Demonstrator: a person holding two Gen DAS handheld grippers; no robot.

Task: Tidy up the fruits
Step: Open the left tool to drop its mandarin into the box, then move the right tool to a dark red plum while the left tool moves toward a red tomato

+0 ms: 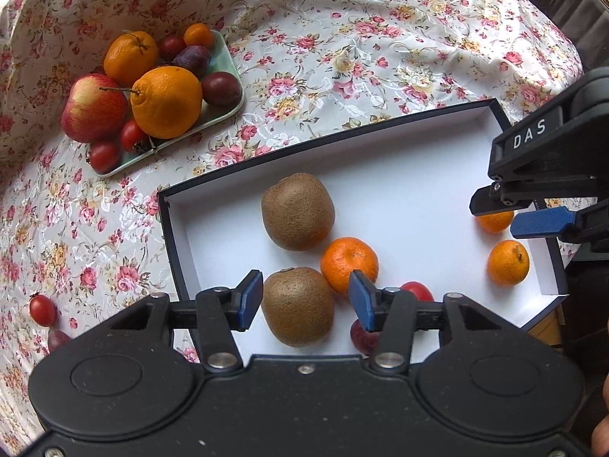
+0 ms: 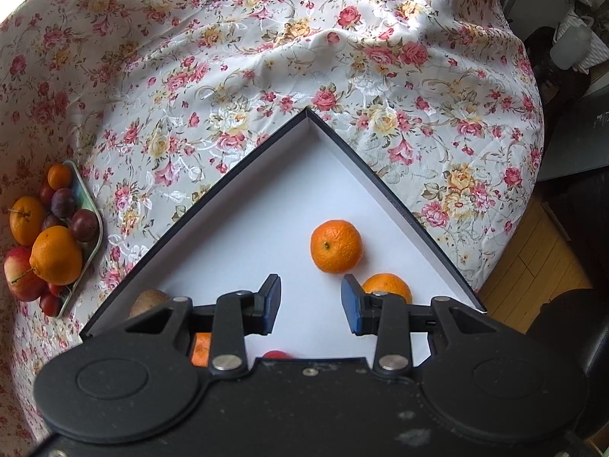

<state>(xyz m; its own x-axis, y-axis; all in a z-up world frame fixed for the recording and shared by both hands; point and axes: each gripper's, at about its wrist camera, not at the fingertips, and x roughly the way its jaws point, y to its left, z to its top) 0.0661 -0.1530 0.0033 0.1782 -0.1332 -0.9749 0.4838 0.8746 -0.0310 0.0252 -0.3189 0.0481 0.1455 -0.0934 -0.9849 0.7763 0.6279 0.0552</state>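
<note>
Two claws hang over a shallow white box (image 1: 399, 190) with dark walls, set on a flowered tablecloth (image 1: 342, 49). Left gripper (image 1: 305, 297) points down into the box with its blue pads moderately apart on either side of a kiwi (image 1: 298, 306) lying near the box's near edge; a thin gap shows at each pad, so the fruit looks unheld, though the fisheye makes contact hard to judge. Just past it lie a second kiwi (image 1: 297, 211) and a mandarin (image 1: 349, 264), touching each other. Right gripper (image 2: 311, 301) stands partly open over bare box floor near the far right corner, holding nothing; two mandarins (image 2: 336, 245) lie just beyond and beside its pads. At the cloth's far left, a green tray (image 1: 222, 114) carries oranges, an apple, plums and small tomatoes.
</note>
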